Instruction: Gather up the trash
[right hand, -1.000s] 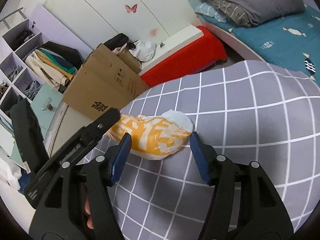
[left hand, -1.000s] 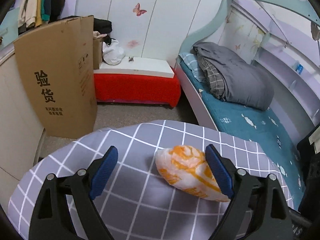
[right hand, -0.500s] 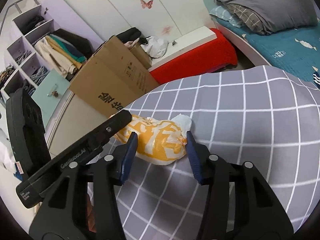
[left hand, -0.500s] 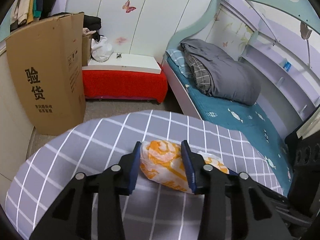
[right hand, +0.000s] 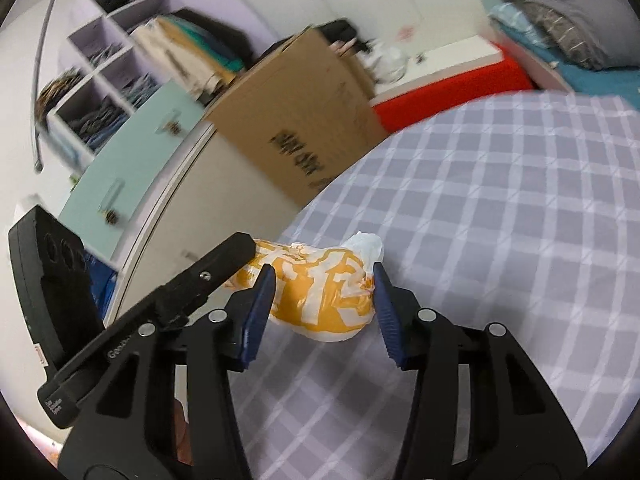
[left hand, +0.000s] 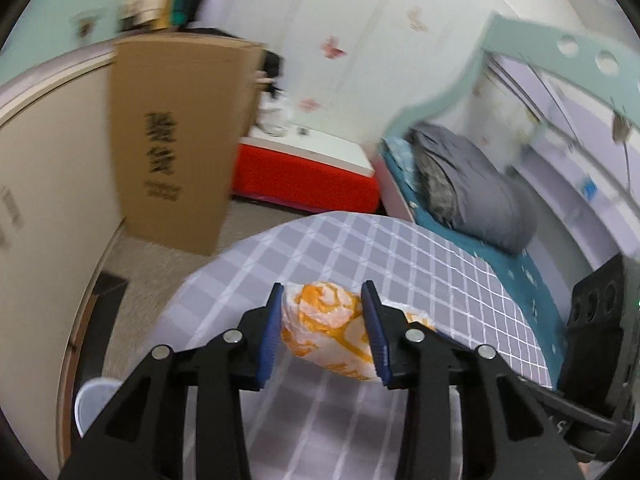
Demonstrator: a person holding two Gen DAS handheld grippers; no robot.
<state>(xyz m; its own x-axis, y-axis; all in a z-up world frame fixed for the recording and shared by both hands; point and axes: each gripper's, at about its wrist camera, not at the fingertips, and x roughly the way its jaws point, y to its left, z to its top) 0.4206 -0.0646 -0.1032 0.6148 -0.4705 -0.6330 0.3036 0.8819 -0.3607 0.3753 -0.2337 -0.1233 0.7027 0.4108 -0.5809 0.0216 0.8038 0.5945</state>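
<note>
The bag (left hand: 320, 320) lies long-ways across both grippers, above the checked cloth (left hand: 420, 272). It is white with orange marks, puffy and crinkled. The left gripper (left hand: 322, 334) pinches one end, the right gripper (right hand: 324, 300) the other. A cardboard box (left hand: 176, 140) stands behind, blurry; maybe a bucket (left hand: 90, 400) sits low at the left.

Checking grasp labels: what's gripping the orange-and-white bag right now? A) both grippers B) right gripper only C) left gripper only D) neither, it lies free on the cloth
A: the left gripper pinches one end of the orange-and-white bag, and the right gripper clamps the other end.
</note>
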